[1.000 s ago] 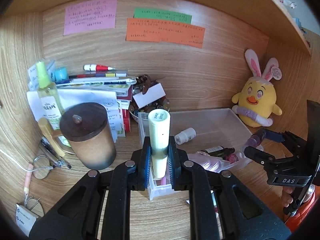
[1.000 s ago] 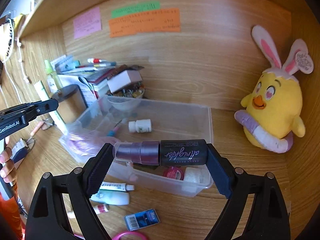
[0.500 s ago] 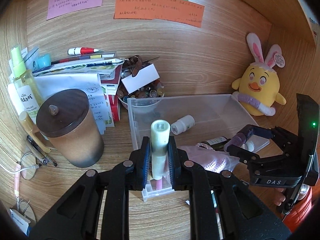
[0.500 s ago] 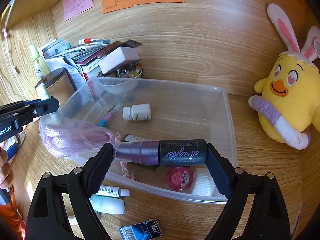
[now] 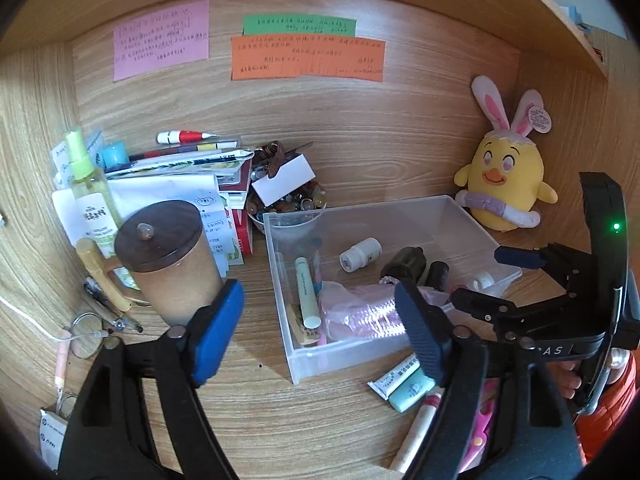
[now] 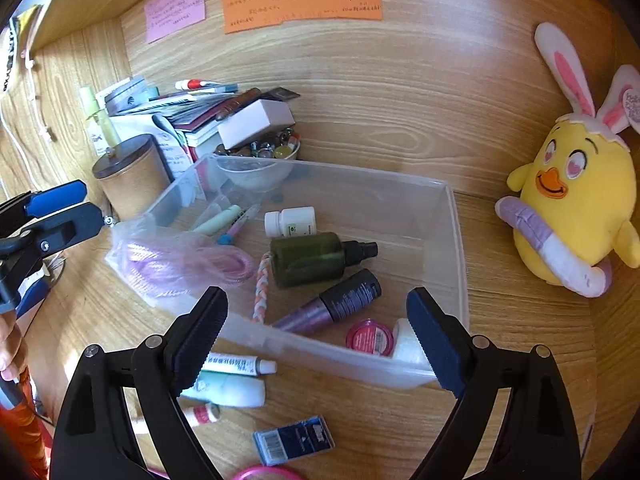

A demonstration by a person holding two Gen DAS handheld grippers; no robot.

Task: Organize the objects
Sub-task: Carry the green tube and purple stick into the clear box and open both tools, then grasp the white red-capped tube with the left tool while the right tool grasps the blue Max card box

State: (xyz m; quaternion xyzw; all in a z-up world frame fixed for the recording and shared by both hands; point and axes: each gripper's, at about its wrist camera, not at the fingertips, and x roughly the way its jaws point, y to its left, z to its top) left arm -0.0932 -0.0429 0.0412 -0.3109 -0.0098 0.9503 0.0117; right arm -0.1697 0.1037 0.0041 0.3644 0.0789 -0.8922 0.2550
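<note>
Both hand-held grippers hang over the wooden tabletop [image 5: 256, 408] with their jaws spread wide and nothing between them: the left hand-held gripper [image 5: 320, 324] near the front left corner of the clear plastic bin [image 6: 456, 240], the right hand-held gripper [image 6: 316, 340] over its front wall. Inside the bin, a pale green tube [image 5: 307, 292] lies along the left wall, beside a bag of pink cord [image 6: 180, 260]. A dark purple tube [image 6: 332, 304] lies slanted on the bin floor just in front of a green spray bottle [image 6: 312, 258], with a small white pill bottle [image 6: 290, 222] behind that and a red-lidded pot [image 6: 369, 337] at the front wall. Outside the bin (right in front of it) lie a couple of white tubes [image 6: 236, 364] and a small blue box [image 6: 294, 440]. A lidded brown mug [image 5: 168, 256] stands to the bin's left, and a yellow plush chick [image 6: 576, 200] sits to its right.
</note>
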